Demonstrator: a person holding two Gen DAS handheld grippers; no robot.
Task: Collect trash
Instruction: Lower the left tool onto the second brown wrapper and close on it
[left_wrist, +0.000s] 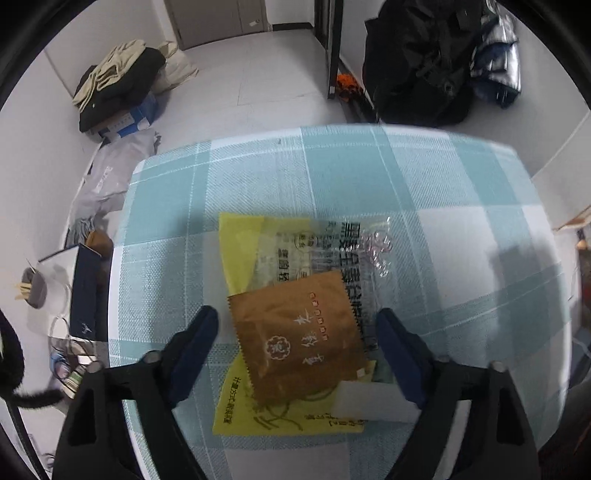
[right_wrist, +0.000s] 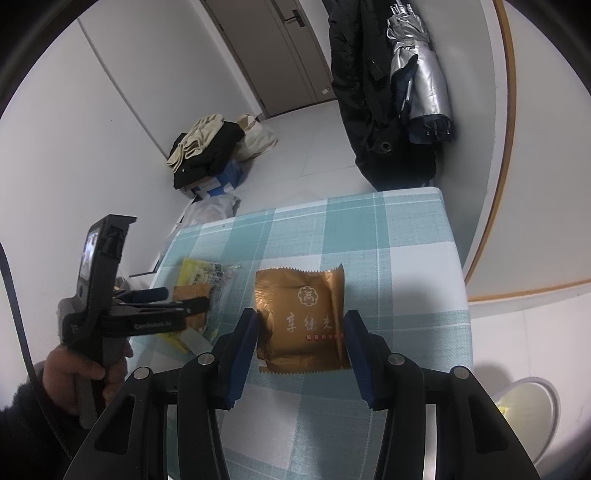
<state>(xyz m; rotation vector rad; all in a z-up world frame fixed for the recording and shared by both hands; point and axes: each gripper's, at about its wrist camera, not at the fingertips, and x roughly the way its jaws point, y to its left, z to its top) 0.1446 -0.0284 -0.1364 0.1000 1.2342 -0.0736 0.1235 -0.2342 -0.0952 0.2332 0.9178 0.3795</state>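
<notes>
A gold snack wrapper (right_wrist: 301, 319) lies on a blue checked tablecloth (right_wrist: 406, 266) between the right gripper's (right_wrist: 301, 354) blue pads, apparently clamped. At left, a hand (right_wrist: 79, 369) holds the left gripper (right_wrist: 184, 299) over a wrapper pile (right_wrist: 201, 275).

Home hallway: hanging coats (right_wrist: 354, 92), heaped clothes (right_wrist: 205, 146), checked-cloth table (right_wrist: 406, 240).

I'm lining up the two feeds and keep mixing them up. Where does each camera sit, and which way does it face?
Left wrist: on the left gripper, looking steeply down at a pile of wrappers; only its own fingers show.
Right wrist: on the right gripper, tilted down across the table; jaws around a gold wrapper, with the person's hand at left.
Shared: table, wrapper pile, clothes heap.
</notes>
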